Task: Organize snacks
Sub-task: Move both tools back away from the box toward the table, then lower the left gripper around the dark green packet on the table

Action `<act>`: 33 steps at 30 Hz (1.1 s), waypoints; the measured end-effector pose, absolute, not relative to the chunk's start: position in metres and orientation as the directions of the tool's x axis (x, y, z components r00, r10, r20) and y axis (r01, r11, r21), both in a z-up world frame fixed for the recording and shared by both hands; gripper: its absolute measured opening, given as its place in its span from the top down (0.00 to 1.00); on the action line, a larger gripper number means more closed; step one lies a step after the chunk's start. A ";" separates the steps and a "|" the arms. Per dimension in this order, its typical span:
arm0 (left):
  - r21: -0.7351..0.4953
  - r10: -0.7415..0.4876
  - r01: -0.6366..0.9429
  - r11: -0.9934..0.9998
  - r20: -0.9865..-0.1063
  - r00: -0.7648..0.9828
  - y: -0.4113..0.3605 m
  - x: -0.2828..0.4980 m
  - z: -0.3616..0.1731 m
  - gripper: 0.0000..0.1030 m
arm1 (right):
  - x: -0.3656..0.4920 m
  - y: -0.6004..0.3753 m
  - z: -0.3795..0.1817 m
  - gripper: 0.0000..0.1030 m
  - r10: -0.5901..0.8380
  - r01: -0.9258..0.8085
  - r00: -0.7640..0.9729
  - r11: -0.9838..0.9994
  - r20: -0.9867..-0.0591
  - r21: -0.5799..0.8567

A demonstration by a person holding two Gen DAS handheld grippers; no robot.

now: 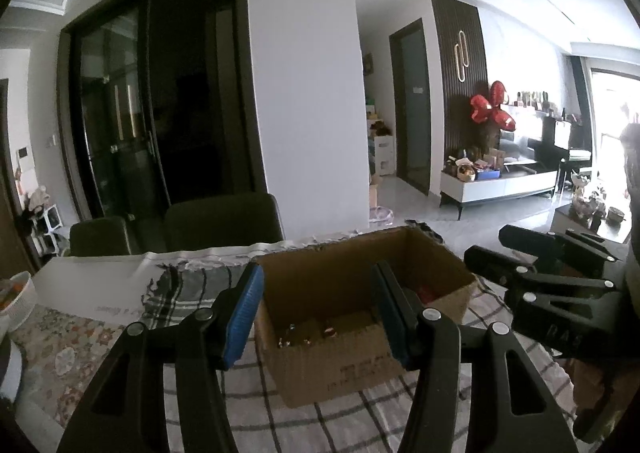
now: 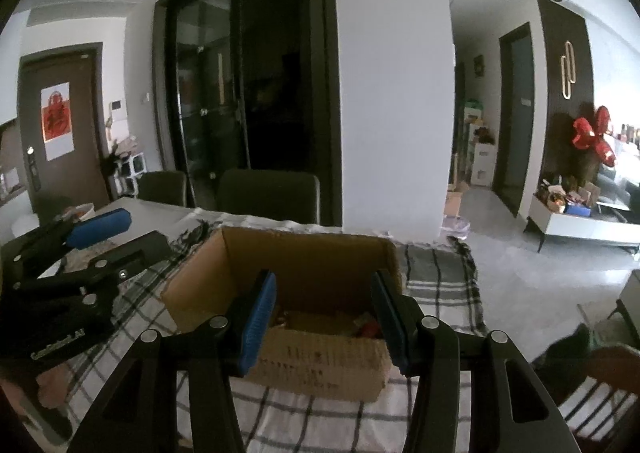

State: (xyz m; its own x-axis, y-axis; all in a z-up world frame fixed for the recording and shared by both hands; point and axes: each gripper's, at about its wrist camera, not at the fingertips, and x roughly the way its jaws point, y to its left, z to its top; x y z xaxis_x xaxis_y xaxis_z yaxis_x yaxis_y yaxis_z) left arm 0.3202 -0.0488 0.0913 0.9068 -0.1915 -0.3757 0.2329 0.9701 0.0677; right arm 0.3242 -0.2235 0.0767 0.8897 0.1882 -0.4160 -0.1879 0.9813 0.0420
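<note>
1. The left gripper (image 1: 318, 317), at the bottom of its frame, has its blue pads (image 1: 244, 319) partly apart and holds nothing.
2. The right gripper (image 2: 324, 319) is the same, empty.
3. The open brown cardboard box (image 1: 340, 369) stands at frame centre on the checked cloth (image 1: 360, 425).
4. Small snacks (image 1: 294, 335), hard to identify, lie inside the box.

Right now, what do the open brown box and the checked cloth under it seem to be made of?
Open brown box: corrugated cardboard by its look, matte brown, raw cut top edges, dark print on the front.
Checked cloth: apparently a woven fabric, soft and matte, grey-and-white plaid, fringed at the far edge.
</note>
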 end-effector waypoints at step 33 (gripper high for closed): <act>0.218 -0.370 0.536 0.816 -0.516 0.772 -0.075 0.192 0.015 0.42 | 0.188 -0.223 -0.003 0.46 0.140 -0.117 0.760 0.990 -0.634 0.079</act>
